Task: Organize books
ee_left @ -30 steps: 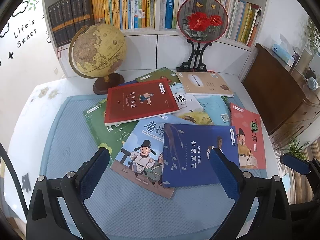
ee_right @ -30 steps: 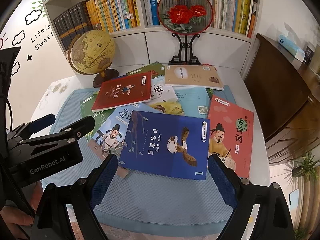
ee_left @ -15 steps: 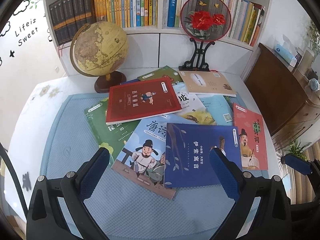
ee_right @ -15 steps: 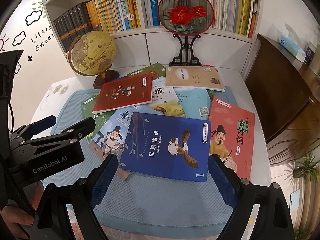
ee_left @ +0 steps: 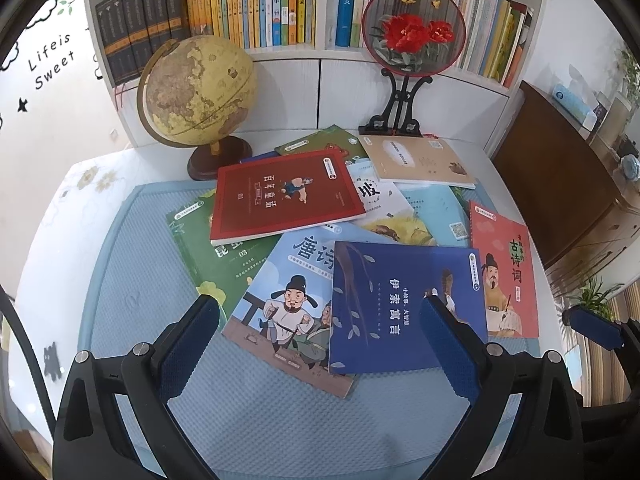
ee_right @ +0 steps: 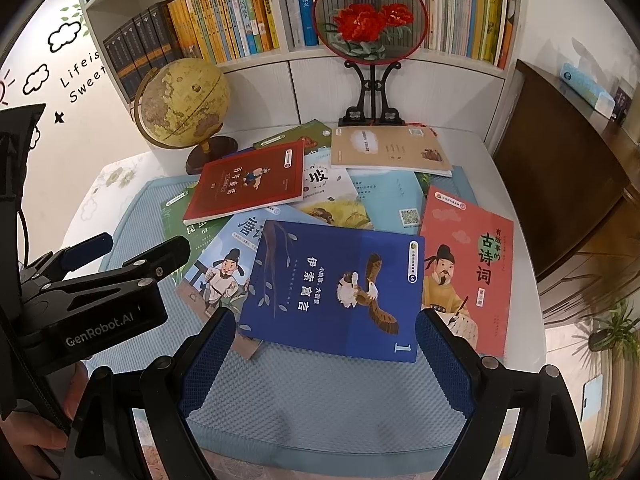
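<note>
Several thin picture books lie scattered and overlapping on a light blue mat (ee_left: 280, 420). A dark blue book (ee_left: 396, 308) (ee_right: 332, 288) is on top at the front, a pale blue one (ee_left: 288, 304) is under its left edge, a red book (ee_left: 280, 196) (ee_right: 248, 180) is behind, a salmon book (ee_left: 504, 276) (ee_right: 468, 272) at the right, a tan book (ee_left: 416, 160) at the back. My left gripper (ee_left: 320, 320) hangs open above the front books. My right gripper (ee_right: 324, 332) is open over the blue book's near edge. Neither holds anything.
A globe (ee_left: 196, 92) stands at the back left and a round fan with red flowers on a black stand (ee_left: 412, 28) at the back centre. Behind them is a white bookshelf (ee_left: 280, 0) full of upright books. A dark wooden cabinet (ee_left: 560, 184) flanks the right.
Both views have shifted slightly forward and down toward the books. The books have not moved and both grippers stay open.
</note>
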{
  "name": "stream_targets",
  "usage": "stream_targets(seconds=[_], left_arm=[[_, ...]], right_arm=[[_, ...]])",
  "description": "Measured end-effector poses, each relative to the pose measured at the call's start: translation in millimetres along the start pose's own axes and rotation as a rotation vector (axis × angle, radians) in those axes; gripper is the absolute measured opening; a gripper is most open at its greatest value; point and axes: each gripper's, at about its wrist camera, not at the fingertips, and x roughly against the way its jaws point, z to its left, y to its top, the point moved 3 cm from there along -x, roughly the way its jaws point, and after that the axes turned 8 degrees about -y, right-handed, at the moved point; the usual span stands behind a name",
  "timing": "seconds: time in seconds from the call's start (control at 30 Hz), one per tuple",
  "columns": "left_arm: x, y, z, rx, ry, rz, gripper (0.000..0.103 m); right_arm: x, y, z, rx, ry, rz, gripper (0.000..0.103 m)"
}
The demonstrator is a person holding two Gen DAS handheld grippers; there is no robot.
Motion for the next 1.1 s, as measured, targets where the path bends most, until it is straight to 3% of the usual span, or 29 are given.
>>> stream_targets(seconds=[0.57,0.7,0.93,1.03,1.1], left_arm=[[-44,-2,5,-0.015,-0.018,0.093,0.099],[-76,11,1,-0.110,-0.053,0.135,0.099],[-162,52,-42,-0.390,-0.151,0.243,0.099],[-207,58,-55,-0.423,-0.188,0.341,0.099],[-224,57,-60,-0.445,-0.169,0.371,0.099]], right_arm=[[-44,-9,-19,-0.064,0.064,0.112,0.091],[-67,-21,-37,-0.155,0.106,0.189,0.091],[-144,-79,-47,-0.377,0.215,0.468,0.091],[-163,-89,-48,-0.405,0.222,0.485,0.091],[-168,-88,-50,-0.395,0.217,0.458,0.091]])
